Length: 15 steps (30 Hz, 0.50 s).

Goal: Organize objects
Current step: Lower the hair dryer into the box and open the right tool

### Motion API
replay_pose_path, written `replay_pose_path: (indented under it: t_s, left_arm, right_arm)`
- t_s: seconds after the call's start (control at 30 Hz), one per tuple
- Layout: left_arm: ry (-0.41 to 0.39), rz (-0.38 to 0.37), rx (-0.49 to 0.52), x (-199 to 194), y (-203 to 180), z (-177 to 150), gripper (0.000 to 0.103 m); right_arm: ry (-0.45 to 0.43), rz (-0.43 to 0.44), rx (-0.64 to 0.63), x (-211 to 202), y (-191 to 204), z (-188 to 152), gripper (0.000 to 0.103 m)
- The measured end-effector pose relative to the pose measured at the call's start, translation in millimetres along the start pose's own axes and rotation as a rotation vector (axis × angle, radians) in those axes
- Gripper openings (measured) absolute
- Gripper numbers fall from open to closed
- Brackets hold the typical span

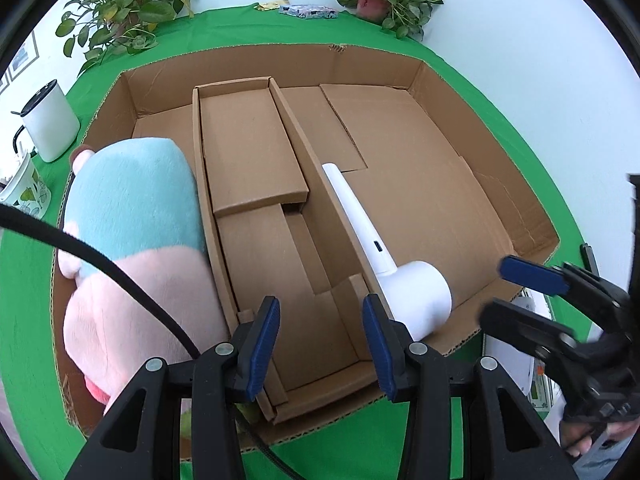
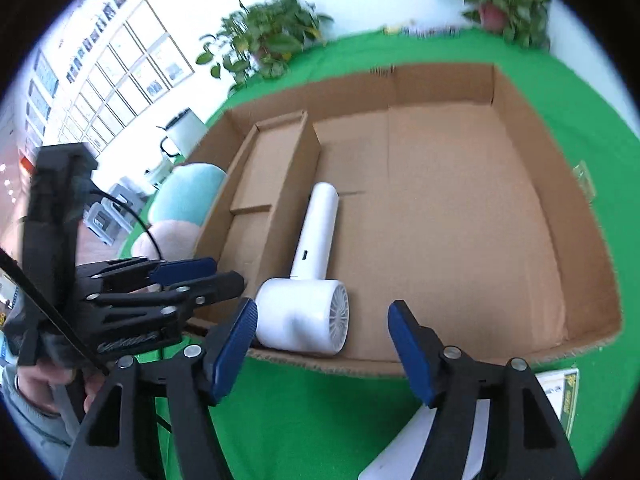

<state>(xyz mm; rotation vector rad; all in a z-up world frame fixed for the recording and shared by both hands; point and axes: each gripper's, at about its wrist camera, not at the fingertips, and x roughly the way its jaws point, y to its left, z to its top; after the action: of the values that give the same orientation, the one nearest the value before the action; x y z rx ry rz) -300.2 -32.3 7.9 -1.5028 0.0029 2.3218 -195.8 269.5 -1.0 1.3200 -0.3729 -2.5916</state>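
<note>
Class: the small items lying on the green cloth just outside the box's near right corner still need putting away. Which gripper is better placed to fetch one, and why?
Right. The right gripper hangs open above the white item there; the left gripper hangs over the divider insert.

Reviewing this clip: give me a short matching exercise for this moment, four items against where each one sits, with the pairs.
Items:
1. hair dryer
2. plush toy
3. kettle
4. narrow insert

Places:
A. left compartment of the cardboard box
B. on the green cloth, outside the box
C. wide right compartment
D. between those two compartments, with nothing in it

Pairs: 1-C, 2-A, 3-B, 4-D
</note>
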Motion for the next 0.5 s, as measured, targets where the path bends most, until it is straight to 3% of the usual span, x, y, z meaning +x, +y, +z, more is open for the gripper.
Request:
replay_pose_path:
  t_s: [0.2, 0.27, 0.33, 0.4, 0.47, 0.5]
  left_arm:
    - [-0.044, 0.049, 0.021, -11.1, -10.4, -9.3, 0.042]
    - [-0.133, 0.085, 0.036, -27.8, -19.5, -14.9, 0.041]
    - [-0.274, 0.148, 0.054, -52.3, -32.2, -24.5, 0.044]
    - [-0.413, 0.195, 0.064, -78.5, -46.9, -39.8, 0.058]
    - [-0.547, 0.237, 0.06, -102.1, -60.7, -57.7, 0.096]
    - [-0.609, 0.26, 0.054, -112.9, -67.0, -66.7, 0.103]
  right_arm:
    - [-0.159, -0.127, -0.12, -30.5, 24.0, -30.0, 0.075]
    - [-0.208, -0.156, -0.138, -38.7, 28.4, -38.2, 0.078]
    - [-0.235, -0.183, -0.147, -42.0, 30.9, -43.8, 0.078]
    - [-0.255, -0.204, -0.152, -45.7, 31.2, -48.0, 0.078]
    - [-0.278, -0.224, -0.151, -47.6, 29.7, -52.2, 0.078]
    - [-0.285, -0.229, -0.149, -48.7, 28.4, -53.8, 0.078]
